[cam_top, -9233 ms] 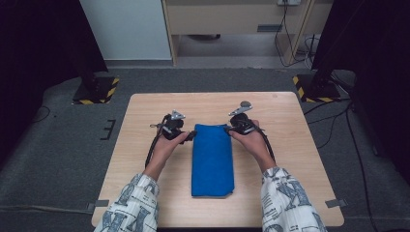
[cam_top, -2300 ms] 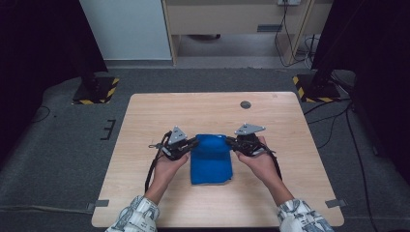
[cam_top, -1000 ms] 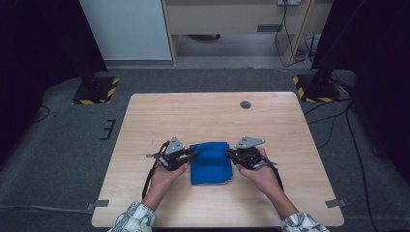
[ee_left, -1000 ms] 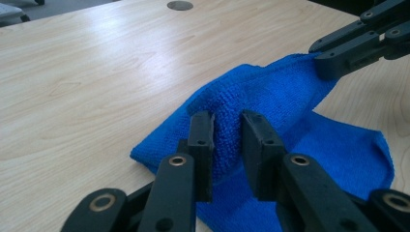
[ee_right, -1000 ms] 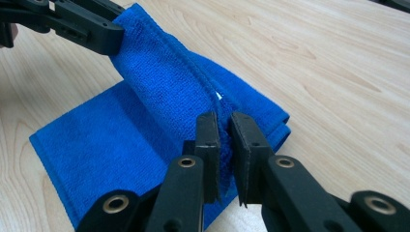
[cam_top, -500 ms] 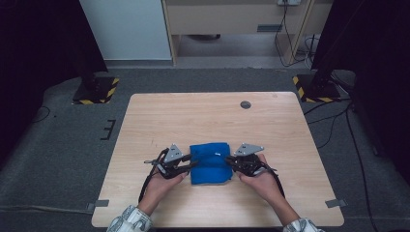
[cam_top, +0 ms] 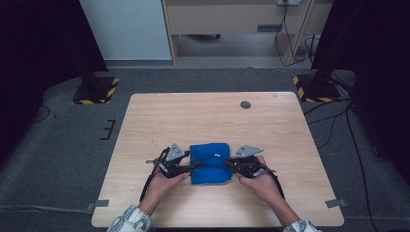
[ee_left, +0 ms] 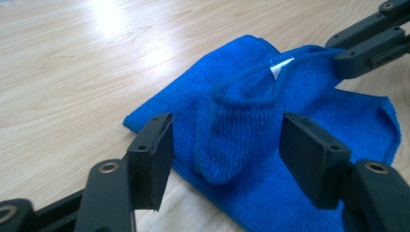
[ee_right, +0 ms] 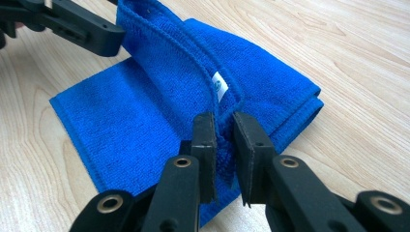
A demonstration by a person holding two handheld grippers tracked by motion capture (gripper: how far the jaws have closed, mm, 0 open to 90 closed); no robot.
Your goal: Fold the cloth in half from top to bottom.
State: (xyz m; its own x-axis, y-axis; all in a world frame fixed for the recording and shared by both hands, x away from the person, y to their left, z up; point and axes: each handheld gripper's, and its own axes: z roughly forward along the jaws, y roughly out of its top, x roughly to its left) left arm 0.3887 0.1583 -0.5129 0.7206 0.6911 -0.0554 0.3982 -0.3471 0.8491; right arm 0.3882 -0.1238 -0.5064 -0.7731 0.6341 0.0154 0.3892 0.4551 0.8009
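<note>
A blue cloth lies folded on the wooden table, near its front edge. My left gripper is at the cloth's left edge. In the left gripper view its jaws stand open and have just been opening; a raised fold of cloth sits between them without touching the pads. My right gripper is at the right edge. There its jaws are shut on the cloth's upper layer, which carries a white label.
A small dark round disc is set in the tabletop at the back right. Bare wood surrounds the cloth on all sides. Black stands with yellow-striped bases rest on the floor beyond the table's far corners.
The cloth, earlier long and flat, is now folded in half toward the front edge, and both hands have come nearer with it. The left jaws have parted off the fold.
</note>
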